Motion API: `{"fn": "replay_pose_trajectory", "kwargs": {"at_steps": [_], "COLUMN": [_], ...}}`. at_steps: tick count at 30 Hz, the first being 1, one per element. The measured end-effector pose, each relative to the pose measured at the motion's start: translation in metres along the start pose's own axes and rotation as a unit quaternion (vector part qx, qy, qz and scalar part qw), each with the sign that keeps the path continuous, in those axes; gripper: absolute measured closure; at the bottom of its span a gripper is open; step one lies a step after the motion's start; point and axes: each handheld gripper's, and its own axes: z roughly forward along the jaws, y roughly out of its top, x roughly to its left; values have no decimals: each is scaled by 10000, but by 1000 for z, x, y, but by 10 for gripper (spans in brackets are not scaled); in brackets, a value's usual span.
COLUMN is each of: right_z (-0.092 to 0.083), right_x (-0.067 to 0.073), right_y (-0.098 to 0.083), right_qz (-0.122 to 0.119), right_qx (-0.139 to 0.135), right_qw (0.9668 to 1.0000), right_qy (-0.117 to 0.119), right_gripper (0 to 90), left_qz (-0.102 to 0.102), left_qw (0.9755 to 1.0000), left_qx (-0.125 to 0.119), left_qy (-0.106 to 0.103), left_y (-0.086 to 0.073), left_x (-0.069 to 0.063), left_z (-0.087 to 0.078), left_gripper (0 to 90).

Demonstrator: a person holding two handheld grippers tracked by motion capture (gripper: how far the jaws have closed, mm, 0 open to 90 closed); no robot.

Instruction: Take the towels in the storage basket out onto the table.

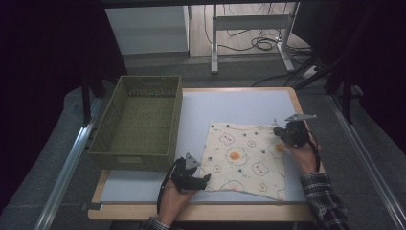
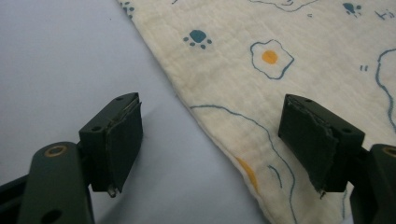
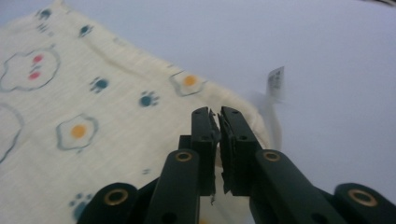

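Note:
A cream cloth [image 1: 244, 158] printed with fried eggs and paw marks lies flat on the pale blue table top [image 1: 230, 103]. My left gripper [image 1: 207, 178] is at the cloth's near left corner. Its jaws stand wide open, one over the bare table and one over the cloth [image 2: 280, 70], with the cloth's edge running between them; left gripper [image 2: 224, 140]. My right gripper [image 1: 280, 133] is at the cloth's far right corner, low over the cloth [image 3: 93, 107], jaws together; right gripper [image 3: 218, 116]. A small white tag [image 3: 276, 83] sticks out from that corner.
A green woven basket [image 1: 139, 153], with nothing in it, stands on the table's left side, close beside the left gripper. The table's wooden edge [image 1: 201, 211] runs along the front. Desk legs and cables [image 1: 258, 43] lie on the floor beyond the table.

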Motion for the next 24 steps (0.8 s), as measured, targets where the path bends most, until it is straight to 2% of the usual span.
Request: {"fn": "replay_pose_trajectory", "kwargs": {"at_steps": [2, 3, 4, 9, 14, 19, 21, 24], "right_z": [-7, -7, -13, -21, -33, -40, -40, -39], "right_x": [-8, -8, -13, -17, -27, -33, -31, -28], "right_y": [2, 2, 1, -7, -13, -17, -19, -23], "right_qz": [95, 95, 191, 169, 263, 470, 487, 527], "right_qx": [-91, -91, -174, -170, -237, -332, -324, -307], "right_qw": [9999, 9999, 9996, 9995, 9988, 9981, 9981, 9981], "right_qy": [-87, -87, -91, -190, -345, -235, -189, -63], "right_gripper": [809, 809, 771, 680, 668, 669, 669, 656], "left_qz": [-9, -9, -12, 33, 20, 63, 13, -40], "left_qw": [10000, 10000, 10000, 10000, 10000, 9998, 9997, 9996], "left_qx": [-4, -4, -4, 28, 10, -126, -122, -95], "left_qy": [-3, -3, -19, -80, -71, -105, -215, -247], "left_y": [0, 0, 0, 1, 4, 22, 30, 42], "left_x": [0, 0, 0, 0, 1, -1, 1, 6], "left_z": [0, 0, 0, 0, 0, 0, 5, 15], "left_gripper": [218, 218, 217, 181, 176, 184, 192, 211]}}
